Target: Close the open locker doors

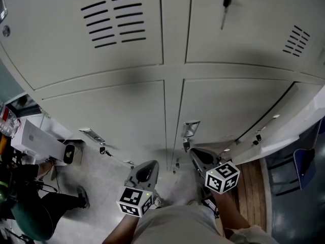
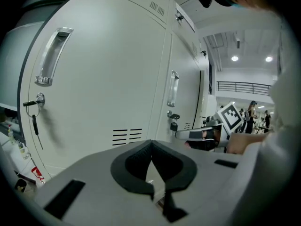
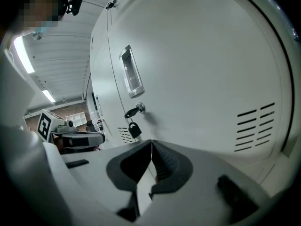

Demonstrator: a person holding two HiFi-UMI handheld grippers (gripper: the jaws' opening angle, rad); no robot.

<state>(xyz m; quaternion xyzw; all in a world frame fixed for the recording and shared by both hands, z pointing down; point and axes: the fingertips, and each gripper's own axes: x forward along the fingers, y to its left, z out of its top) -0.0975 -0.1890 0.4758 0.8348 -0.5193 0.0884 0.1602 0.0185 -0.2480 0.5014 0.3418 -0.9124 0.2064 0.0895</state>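
Note:
A bank of pale grey lockers fills the head view. At the lower right one locker door (image 1: 287, 131) stands ajar, its edge swung out from the frame. The other doors look shut, among them the middle lower door (image 1: 223, 105) with its recessed handle (image 1: 190, 128). My right gripper (image 1: 195, 154) is shut and empty, low in front of that middle door, left of the ajar door and apart from it. My left gripper (image 1: 151, 164) is also shut and empty, beside it. The right gripper view shows a handle (image 3: 130, 72) and a keyed padlock (image 3: 134, 128).
A person (image 1: 30, 212) sits on the floor at the lower left beside a white box (image 1: 35, 139). A blue chair (image 1: 304, 166) stands behind the ajar door, over a wooden floor strip (image 1: 251, 187). A key (image 2: 33, 105) hangs in the left door's lock.

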